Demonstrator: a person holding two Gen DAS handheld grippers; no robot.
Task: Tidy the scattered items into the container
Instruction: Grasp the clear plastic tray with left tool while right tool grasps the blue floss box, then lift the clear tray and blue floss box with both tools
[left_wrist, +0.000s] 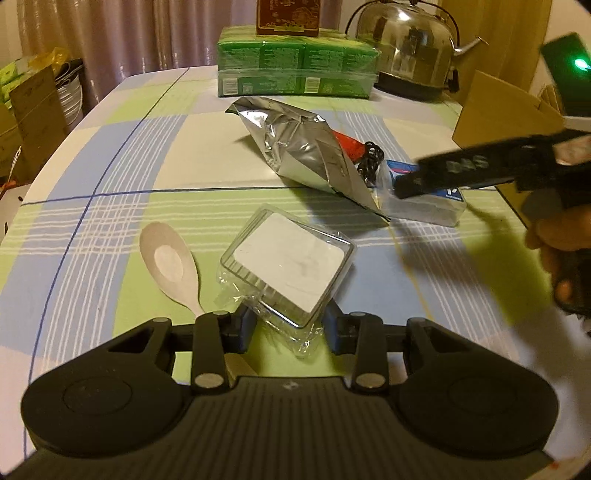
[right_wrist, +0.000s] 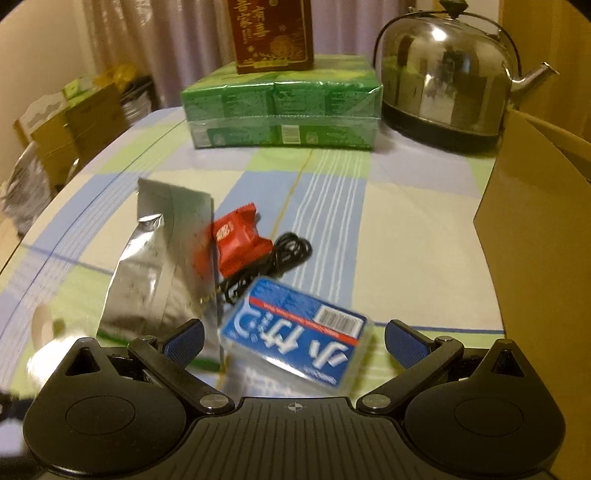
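Note:
My left gripper (left_wrist: 288, 326) is shut on a clear plastic box (left_wrist: 286, 264) with a white card inside, its near corner between the blue pads. A wooden spoon (left_wrist: 170, 264) lies just left of it. Beyond are a silver foil bag (left_wrist: 299, 147), a red charger with a black cable (left_wrist: 364, 155) and a blue-labelled clear box (left_wrist: 432, 199). My right gripper (right_wrist: 293, 341) is open, its pads either side of the blue-labelled box (right_wrist: 299, 336). The foil bag (right_wrist: 159, 258) and the red charger (right_wrist: 240, 240) lie beyond. The cardboard box (right_wrist: 532, 236) stands at the right.
A green shrink-wrapped pack (left_wrist: 295, 66) with a brown box on top and a steel kettle (left_wrist: 406, 48) stand at the table's far edge. The cardboard box also shows in the left wrist view (left_wrist: 506, 107). Boxes and bags are stacked beyond the table's left edge (left_wrist: 33, 110).

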